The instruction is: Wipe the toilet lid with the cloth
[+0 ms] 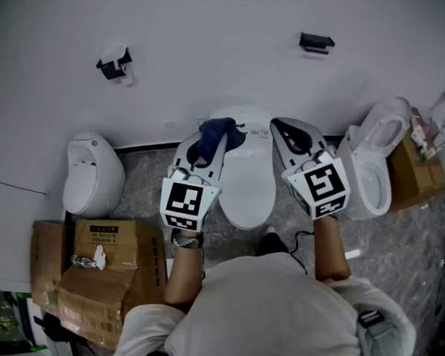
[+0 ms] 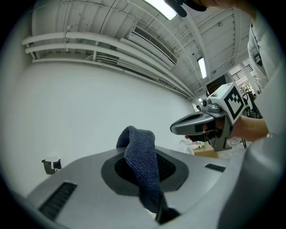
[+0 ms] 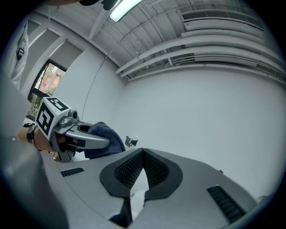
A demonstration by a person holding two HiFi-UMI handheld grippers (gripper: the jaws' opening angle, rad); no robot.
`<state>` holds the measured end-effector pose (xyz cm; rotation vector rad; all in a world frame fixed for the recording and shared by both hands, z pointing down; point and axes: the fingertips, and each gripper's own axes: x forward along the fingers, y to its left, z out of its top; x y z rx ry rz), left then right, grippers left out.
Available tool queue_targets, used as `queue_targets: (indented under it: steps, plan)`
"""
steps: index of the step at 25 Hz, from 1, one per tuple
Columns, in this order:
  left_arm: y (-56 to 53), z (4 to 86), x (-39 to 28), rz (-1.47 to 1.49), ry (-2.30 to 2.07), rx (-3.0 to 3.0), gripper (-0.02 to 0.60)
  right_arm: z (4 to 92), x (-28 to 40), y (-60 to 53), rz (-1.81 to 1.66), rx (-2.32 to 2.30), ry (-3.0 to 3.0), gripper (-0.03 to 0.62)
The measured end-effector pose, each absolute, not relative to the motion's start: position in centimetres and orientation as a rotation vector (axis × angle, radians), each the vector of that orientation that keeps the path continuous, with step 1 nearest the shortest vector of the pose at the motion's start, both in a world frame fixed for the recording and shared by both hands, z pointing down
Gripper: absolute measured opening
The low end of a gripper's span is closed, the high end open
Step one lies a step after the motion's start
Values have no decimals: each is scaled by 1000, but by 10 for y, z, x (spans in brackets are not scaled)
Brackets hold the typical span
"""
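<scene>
The white toilet with its lid (image 1: pixel 248 186) down stands against the wall, straight ahead of the person in the head view. A dark blue cloth (image 1: pixel 219 132) bunches out of my left gripper (image 1: pixel 208 139), held above the lid's left side. In the left gripper view the cloth (image 2: pixel 142 163) is pinched between the jaws of the left gripper (image 2: pixel 145 172) and hangs over them. My right gripper (image 1: pixel 282 127) hovers at the lid's right side. In the right gripper view the right gripper (image 3: pixel 142 172) has its pads together with nothing between them. Both grippers point level at the wall.
A second toilet (image 1: pixel 372 170) with its lid up stands at the right, a cardboard box (image 1: pixel 418 167) behind it. At the left are a rounded white fixture (image 1: pixel 92 176) and stacked cardboard boxes (image 1: pixel 102 271). Two black fittings (image 1: pixel 317 42) (image 1: pixel 114 65) are on the wall.
</scene>
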<state>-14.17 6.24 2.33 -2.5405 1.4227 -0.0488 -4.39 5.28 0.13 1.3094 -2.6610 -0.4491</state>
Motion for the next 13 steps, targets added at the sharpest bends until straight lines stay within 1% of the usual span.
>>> queue_targets:
  steps: [13]
  plan:
    - [69,28,-131,-33,1430,-2537,43,11,-27,56,-402,1336,-2651,28]
